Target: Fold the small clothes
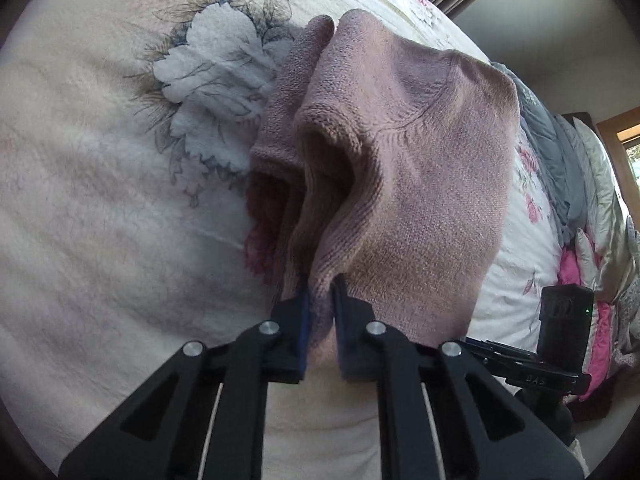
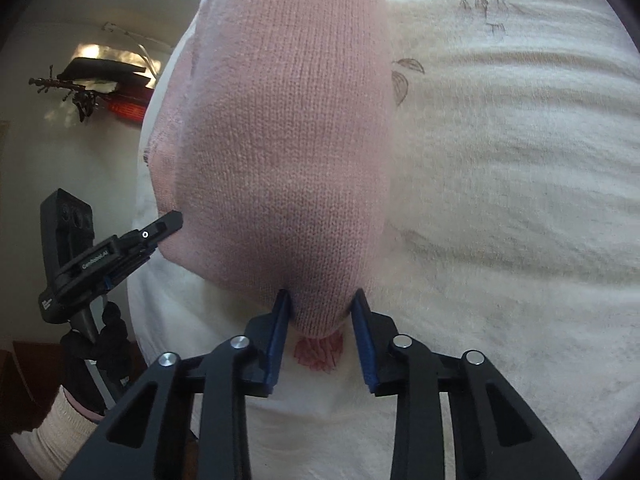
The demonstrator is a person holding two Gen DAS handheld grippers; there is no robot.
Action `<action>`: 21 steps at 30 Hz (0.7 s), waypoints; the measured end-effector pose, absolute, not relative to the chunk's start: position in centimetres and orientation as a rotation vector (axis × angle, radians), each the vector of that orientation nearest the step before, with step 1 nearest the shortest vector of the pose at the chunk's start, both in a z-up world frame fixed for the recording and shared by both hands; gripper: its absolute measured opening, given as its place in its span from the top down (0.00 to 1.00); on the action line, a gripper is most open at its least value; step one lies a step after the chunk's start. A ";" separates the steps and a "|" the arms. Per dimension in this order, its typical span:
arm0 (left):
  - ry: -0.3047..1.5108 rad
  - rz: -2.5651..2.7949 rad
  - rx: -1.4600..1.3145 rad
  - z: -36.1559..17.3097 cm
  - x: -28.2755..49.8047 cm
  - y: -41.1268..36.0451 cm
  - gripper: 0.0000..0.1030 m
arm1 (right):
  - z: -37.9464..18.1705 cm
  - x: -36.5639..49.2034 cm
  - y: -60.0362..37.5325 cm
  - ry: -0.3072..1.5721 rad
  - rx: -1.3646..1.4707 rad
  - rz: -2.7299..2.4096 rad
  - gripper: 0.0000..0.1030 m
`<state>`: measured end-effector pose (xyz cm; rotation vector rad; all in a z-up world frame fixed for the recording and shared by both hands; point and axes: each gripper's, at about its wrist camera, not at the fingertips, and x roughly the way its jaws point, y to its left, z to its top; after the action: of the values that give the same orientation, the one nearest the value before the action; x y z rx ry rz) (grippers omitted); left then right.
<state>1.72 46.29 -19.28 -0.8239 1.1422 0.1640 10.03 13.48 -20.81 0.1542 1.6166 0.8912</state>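
Observation:
A pair of pink knit socks point(image 1: 400, 168) lies stacked over a cream bedspread point(image 1: 100, 200); two open cuffs face the left wrist camera. My left gripper point(image 1: 320, 284) is shut on the near cuff's edge. In the right wrist view the sock point(image 2: 288, 140) stretches away from me, and its narrow end sits between the blue pads point(image 2: 280, 336) of my right gripper point(image 2: 322, 294), touching both. The left gripper point(image 2: 166, 224) shows at the sock's left edge there. The right gripper's body point(image 1: 560, 336) shows at the lower right of the left wrist view, its fingertips hidden behind the sock.
The bedspread has a large white and blue flower print point(image 1: 212, 92) and a small red print point(image 2: 320, 352) under the sock end. Piled grey and pink bedding point(image 1: 576, 208) lies along the far bed edge. A sleeved hand point(image 2: 68, 412) holds the left gripper.

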 end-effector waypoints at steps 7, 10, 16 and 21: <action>1.176 0.148 -0.759 -19.1 1.8 45.9 0.87 | -20.9 9.8 14.2 1.625 0.058 0.839 0.77; 1.168 0.177 -0.782 -17.7 1.0 47.2 0.71 | -19.8 9.5 14.1 1.604 0.027 0.849 0.65; 1.011 0.243 -0.806 -13.6 2.5 51.9 0.68 | -17.4 10.4 12.5 1.540 0.067 0.838 0.48; 1.066 0.217 -0.758 -14.5 7.9 52.5 0.62 | -17.4 11.4 12.0 1.534 0.095 0.810 0.48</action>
<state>7.93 52.46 -14.53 -0.7575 1.0661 0.2169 11.38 12.02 -17.38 0.0954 1.5339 0.8098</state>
